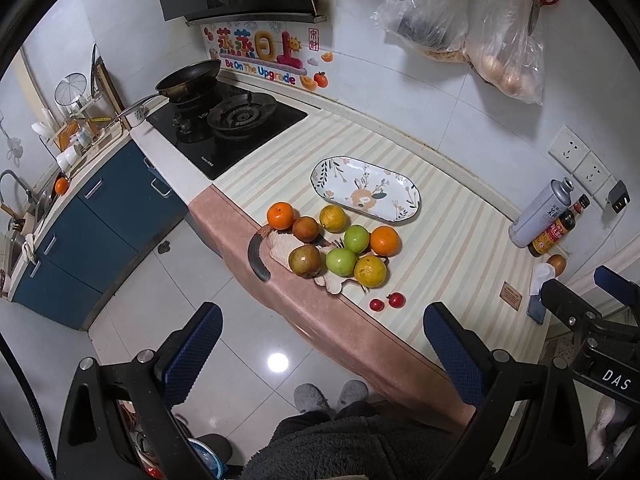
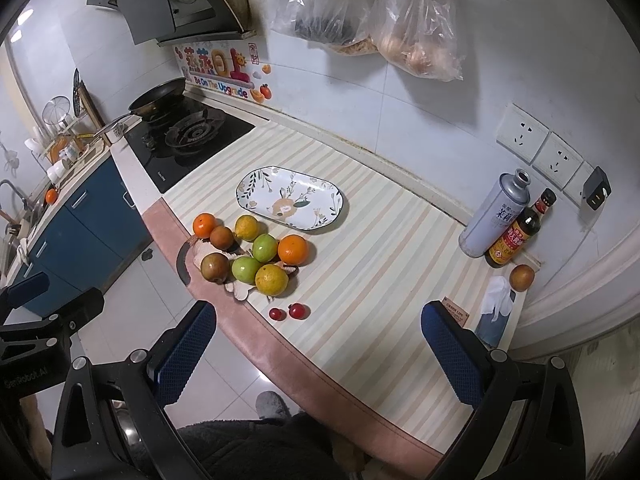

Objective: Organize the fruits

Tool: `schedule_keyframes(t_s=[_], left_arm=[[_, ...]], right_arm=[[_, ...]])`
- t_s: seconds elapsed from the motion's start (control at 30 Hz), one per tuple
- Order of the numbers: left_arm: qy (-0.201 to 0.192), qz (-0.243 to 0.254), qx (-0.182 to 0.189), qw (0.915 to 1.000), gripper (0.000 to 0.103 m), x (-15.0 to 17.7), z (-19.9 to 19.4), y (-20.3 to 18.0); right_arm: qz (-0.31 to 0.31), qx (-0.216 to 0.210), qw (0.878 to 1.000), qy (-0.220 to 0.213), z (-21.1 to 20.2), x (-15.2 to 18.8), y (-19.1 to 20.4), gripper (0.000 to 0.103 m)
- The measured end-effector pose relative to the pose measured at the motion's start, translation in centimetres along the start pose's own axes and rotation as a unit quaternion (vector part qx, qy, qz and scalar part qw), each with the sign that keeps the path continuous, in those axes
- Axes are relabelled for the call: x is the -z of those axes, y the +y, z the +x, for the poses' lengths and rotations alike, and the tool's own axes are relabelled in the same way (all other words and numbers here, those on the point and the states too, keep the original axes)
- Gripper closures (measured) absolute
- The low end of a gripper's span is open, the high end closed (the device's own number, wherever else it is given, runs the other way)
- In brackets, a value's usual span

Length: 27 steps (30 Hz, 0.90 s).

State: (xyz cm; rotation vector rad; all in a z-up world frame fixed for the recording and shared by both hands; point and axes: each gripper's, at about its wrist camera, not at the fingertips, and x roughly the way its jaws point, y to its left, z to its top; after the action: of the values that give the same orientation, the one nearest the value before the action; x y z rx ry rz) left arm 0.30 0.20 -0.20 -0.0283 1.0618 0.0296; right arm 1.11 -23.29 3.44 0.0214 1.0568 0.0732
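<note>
Bottles [image 2: 506,226] beside fruits [image 2: 256,254], plate [image 2: 290,198].

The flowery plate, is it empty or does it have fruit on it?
Empty. The oval floral ceramic plate shows only its painted pattern; the pile of fruit sits beside it on the striped mat.

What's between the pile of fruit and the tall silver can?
Just bare striped mat. The right wrist view shows nothing lying between the fruit pile and the silver can.

Even indoor light, floor glare, fisheye-warped edges.
</note>
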Motion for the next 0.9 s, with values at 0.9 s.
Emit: schedule_keyframes(t_s=[0.9], left_arm=[[-0.002,0.001,-0.001,1.0,0.0,-0.48,-0.1,-0.12]], right_arm=[[-0.002,0.001,1.0,-0.001,-0.01,-0.25,0.09,0.0]])
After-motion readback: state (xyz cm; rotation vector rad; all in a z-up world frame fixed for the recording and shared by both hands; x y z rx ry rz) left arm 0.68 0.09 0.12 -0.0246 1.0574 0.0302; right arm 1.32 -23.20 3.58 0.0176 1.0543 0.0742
